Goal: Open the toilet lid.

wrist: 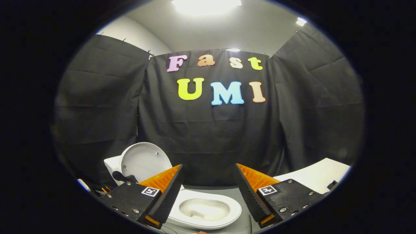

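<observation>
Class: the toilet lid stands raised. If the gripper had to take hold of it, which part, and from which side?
Probably the lid's thin top rim, from the bowl side: it stands upright against the tank, rim free. The gripper is open, holding nothing.

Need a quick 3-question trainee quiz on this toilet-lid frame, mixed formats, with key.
1. True or false: the round white plastic toilet lid stands raised behind the bowl.
2. The gripper fingers are: A) shut on the lid B) open, holding nothing C) shut on the seat.
3. Fill in: between and just below the fingers lies the white oval toilet ____.

Key: 1 true; 2 B; 3 bowl.
</observation>
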